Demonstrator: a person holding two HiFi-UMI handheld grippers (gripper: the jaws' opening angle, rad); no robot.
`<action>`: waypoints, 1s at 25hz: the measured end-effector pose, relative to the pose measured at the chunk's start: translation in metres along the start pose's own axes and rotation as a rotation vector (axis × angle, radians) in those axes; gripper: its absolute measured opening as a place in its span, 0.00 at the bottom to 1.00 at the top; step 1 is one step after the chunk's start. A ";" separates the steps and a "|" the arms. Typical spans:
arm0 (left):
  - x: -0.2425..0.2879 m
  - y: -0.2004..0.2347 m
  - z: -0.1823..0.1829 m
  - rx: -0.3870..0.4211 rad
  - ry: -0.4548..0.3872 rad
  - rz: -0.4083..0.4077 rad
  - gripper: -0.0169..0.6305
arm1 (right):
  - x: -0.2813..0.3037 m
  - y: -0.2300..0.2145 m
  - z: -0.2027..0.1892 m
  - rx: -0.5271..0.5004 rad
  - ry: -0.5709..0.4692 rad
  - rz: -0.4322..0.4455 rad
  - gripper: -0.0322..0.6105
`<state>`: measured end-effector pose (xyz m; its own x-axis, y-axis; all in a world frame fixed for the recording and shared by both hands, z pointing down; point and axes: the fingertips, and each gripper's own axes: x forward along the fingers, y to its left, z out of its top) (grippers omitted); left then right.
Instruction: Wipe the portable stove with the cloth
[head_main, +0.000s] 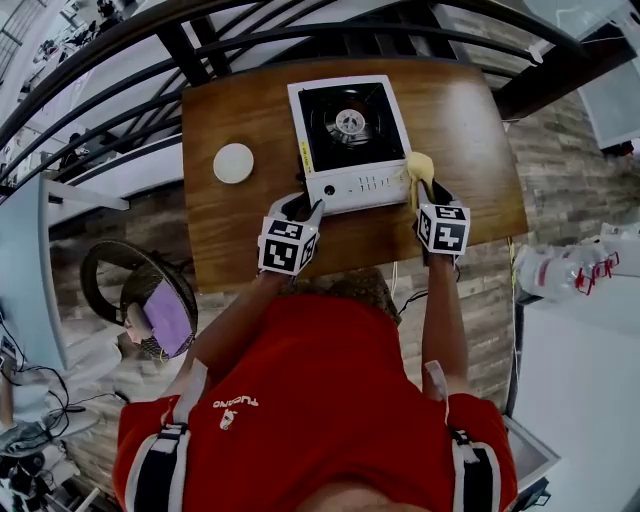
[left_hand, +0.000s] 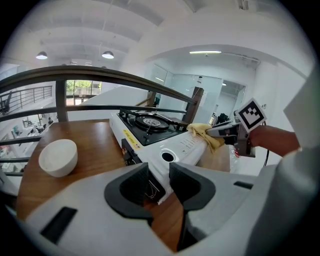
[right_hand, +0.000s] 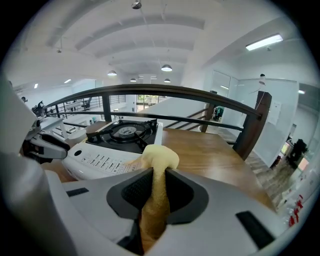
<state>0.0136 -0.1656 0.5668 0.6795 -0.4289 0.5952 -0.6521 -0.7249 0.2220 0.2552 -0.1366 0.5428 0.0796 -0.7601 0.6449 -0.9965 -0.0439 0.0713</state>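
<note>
The white portable stove (head_main: 372, 184) with a black burner top sits at the middle of the wooden table (head_main: 235, 235). My right gripper (head_main: 424, 188) is shut on a yellow cloth (head_main: 419, 164), whose bunched end rests on the stove's front right corner, by the white control panel (right_hand: 100, 161). In the right gripper view the cloth (right_hand: 160, 156) runs down between the jaws of the right gripper (right_hand: 159, 175). My left gripper (head_main: 302, 208) is open at the stove's front left corner, and that corner (left_hand: 156, 184) shows in the narrow gap of the left gripper (left_hand: 159, 172).
A white bowl (head_main: 233, 163) stands on the table left of the stove. A dark metal railing (head_main: 150, 95) runs along the table's far side. A floor fan (head_main: 140, 295) is below left, and plastic bottles (head_main: 560, 270) lie on a white surface at right.
</note>
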 end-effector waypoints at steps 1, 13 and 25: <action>0.001 0.000 0.000 0.000 0.002 0.002 0.23 | 0.002 -0.002 0.002 0.001 -0.005 0.006 0.18; 0.008 0.005 0.002 -0.032 0.076 0.041 0.23 | 0.053 -0.022 0.037 -0.024 -0.039 0.143 0.18; 0.007 0.006 0.001 -0.055 0.107 0.063 0.23 | 0.121 -0.022 0.098 -0.124 -0.065 0.249 0.18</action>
<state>0.0146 -0.1737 0.5718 0.5989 -0.4105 0.6876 -0.7115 -0.6668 0.2216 0.2843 -0.2914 0.5451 -0.1726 -0.7779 0.6042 -0.9742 0.2255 0.0120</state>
